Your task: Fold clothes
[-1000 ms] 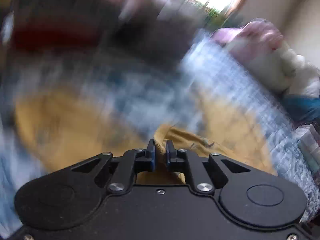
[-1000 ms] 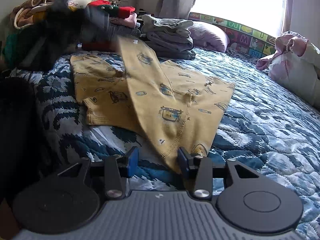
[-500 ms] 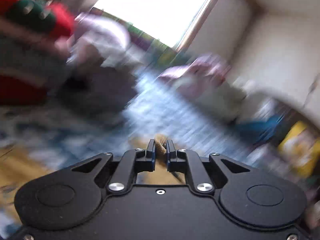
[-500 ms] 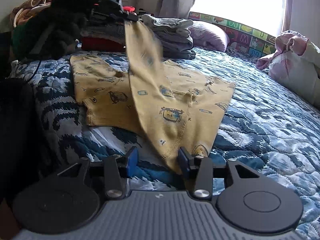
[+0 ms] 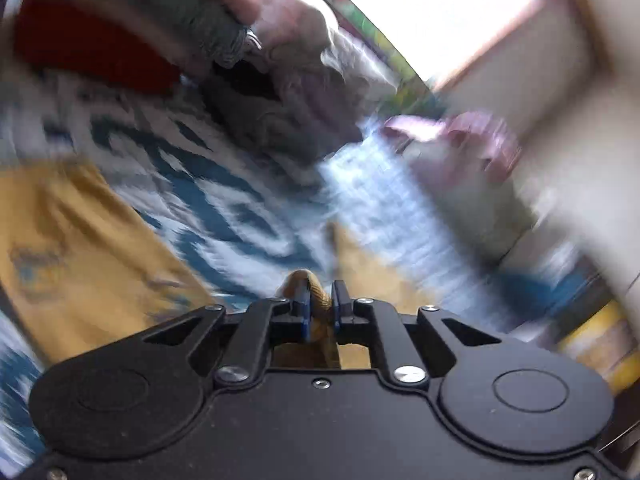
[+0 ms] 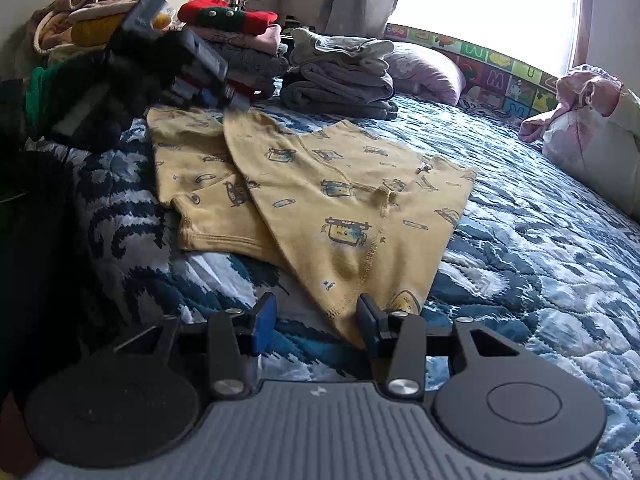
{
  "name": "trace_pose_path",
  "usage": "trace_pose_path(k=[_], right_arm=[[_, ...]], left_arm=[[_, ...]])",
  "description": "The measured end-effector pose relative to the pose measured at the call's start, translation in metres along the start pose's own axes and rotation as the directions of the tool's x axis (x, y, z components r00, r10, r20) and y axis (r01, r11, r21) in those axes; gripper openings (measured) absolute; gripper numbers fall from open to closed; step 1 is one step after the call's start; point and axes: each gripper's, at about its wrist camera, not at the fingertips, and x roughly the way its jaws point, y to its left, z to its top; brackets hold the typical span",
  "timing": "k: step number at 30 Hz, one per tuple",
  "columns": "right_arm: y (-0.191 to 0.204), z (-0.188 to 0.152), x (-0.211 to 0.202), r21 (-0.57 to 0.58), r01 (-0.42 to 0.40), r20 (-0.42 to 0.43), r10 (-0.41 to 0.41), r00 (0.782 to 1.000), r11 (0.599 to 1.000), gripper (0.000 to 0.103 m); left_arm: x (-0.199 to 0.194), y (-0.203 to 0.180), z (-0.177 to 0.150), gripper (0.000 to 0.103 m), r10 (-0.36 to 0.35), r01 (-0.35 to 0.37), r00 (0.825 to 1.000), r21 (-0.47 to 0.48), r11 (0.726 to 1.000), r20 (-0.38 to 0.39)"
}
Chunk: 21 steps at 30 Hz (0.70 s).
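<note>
Garment position: the yellow printed pyjama trousers (image 6: 320, 200) lie on the blue-and-white quilted bed (image 6: 540, 240). One leg runs diagonally, from the far left beside the stacks of folded clothes (image 6: 340, 76) toward the near centre; the other leg lies flat beneath it on the left.

Left hand-held gripper (image 5: 320, 308): closed on a fold of the yellow fabric, which shows between its pads in the left wrist view. In the right wrist view this gripper is the dark blurred shape at the far left, at the upper end of the diagonal leg. The left wrist view is heavily blurred.

Right hand-held gripper (image 6: 316, 320): jaws part open and holding nothing. The near hem of the trousers lies just ahead of the jaws, close to the right-hand finger (image 6: 370, 320); whether it touches that finger cannot be told.

Governing relation: the garment's long axis runs from near to far. The right hand-held gripper is nearer the near hem; the left already holds the far end. A fold likely brings the far end toward the near one.
</note>
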Motion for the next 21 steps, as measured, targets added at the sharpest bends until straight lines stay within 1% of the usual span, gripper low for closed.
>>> trace_pose_path(k=[1,2,4,7,11,14,17,21], right_arm=[[0.0,0.0,-0.001,-0.001,-0.001,0.002,0.001,1.0,1.0,0.045],[0.0,0.0,-0.001,-0.002,0.0,0.004,0.0,1.0,1.0,0.045],[-0.001,0.0,-0.003,-0.002,0.019,0.018,-0.019,1.0,1.0,0.044],[-0.003,0.002,-0.006,0.006,0.03,0.036,-0.03,0.999,1.0,0.042],[0.002,0.002,-0.007,-0.041,0.055,0.047,-0.053,0.997,0.998,0.042],[0.005,0.001,-0.01,-0.071,0.092,0.068,-0.087,0.994,0.993,0.042],[0.001,0.001,-0.012,-0.065,0.095,0.076,-0.09,0.993,0.993,0.042],[0.0,0.001,-0.01,-0.061,0.083,0.075,-0.079,0.994,0.995,0.042]], left_arm=[[-0.001,-0.001,0.001,0.007,-0.005,0.005,1.0,-0.017,1.0,0.004],[-0.002,-0.002,0.002,0.007,-0.026,0.027,1.0,-0.042,0.999,0.01],[-0.002,-0.012,0.004,0.007,-0.033,0.034,0.999,-0.048,0.998,0.026],[0.003,-0.034,0.007,0.007,-0.02,0.02,0.999,-0.002,1.0,0.028],[0.012,-0.061,0.015,0.007,-0.041,0.04,0.999,0.02,0.999,0.025],[0.021,-0.084,0.021,0.007,-0.025,0.023,0.999,0.071,0.997,0.029],[0.032,-0.097,0.029,0.007,-0.034,0.033,0.999,0.067,0.997,0.021],[0.054,-0.126,0.034,0.007,-0.036,0.036,0.999,0.107,0.994,-0.006]])
